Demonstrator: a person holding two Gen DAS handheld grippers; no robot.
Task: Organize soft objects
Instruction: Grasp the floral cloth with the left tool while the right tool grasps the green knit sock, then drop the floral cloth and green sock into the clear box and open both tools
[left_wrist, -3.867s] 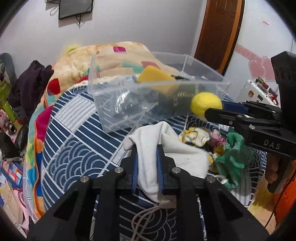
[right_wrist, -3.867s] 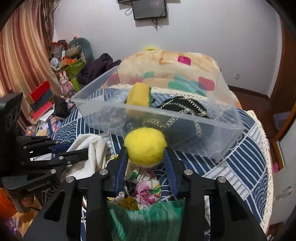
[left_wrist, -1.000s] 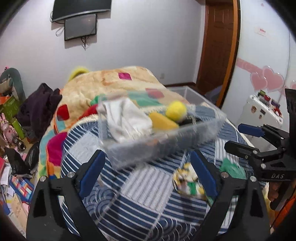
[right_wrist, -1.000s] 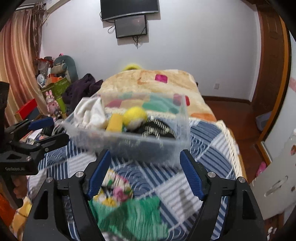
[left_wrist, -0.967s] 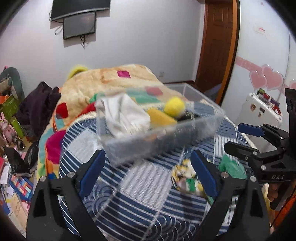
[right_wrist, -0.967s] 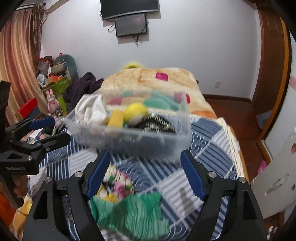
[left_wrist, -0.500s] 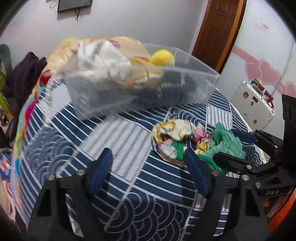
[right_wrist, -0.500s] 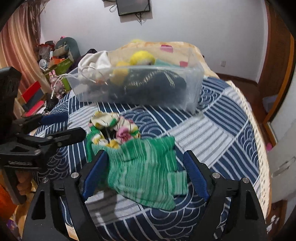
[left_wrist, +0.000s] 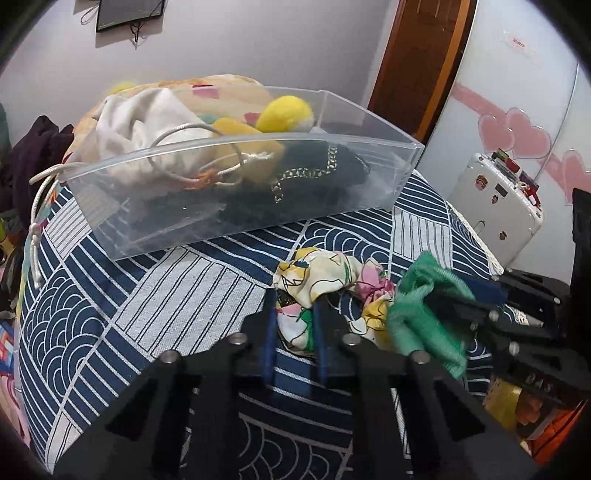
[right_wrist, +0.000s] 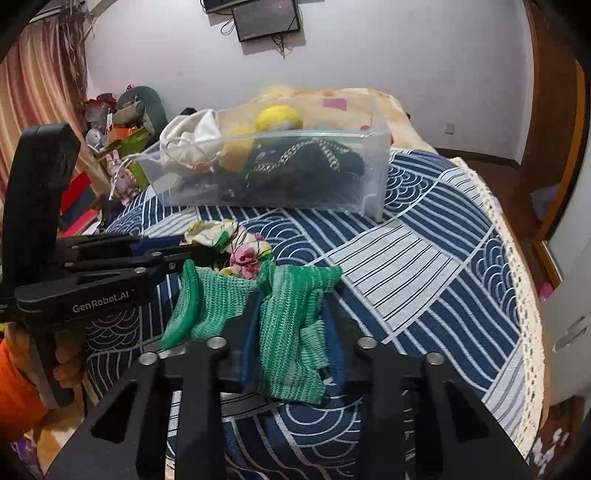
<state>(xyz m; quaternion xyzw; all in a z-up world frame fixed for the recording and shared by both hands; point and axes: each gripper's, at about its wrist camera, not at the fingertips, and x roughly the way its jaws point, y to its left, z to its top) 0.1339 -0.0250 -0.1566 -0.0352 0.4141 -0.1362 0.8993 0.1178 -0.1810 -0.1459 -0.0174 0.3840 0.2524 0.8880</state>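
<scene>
A clear plastic bin (left_wrist: 369, 166) stands on the blue patterned bedspread; it also shows in the right wrist view (right_wrist: 376, 177). It holds a white cloth bag (left_wrist: 140, 118), a yellow ball (left_wrist: 286, 112), a yellow sponge and a dark item with a chain. My left gripper (left_wrist: 293, 332) is shut on a floral cloth (left_wrist: 317, 277) lying in front of the bin. My right gripper (right_wrist: 291, 332) is shut on a green knit cloth (right_wrist: 284, 317), just right of the floral cloth (right_wrist: 236, 240).
The bedspread (right_wrist: 424, 258) has a lace edge at the right. A colourful blanket (left_wrist: 221, 85) lies behind the bin. Clutter and toys (right_wrist: 122, 122) sit on the left, a white case (left_wrist: 495, 199) and a wooden door (left_wrist: 417, 62) on the right.
Both grippers were open and hovering; they have dropped to the bed and shut, the left on the floral cloth, the right on the green cloth. The white bag and yellow ball now lie in the bin.
</scene>
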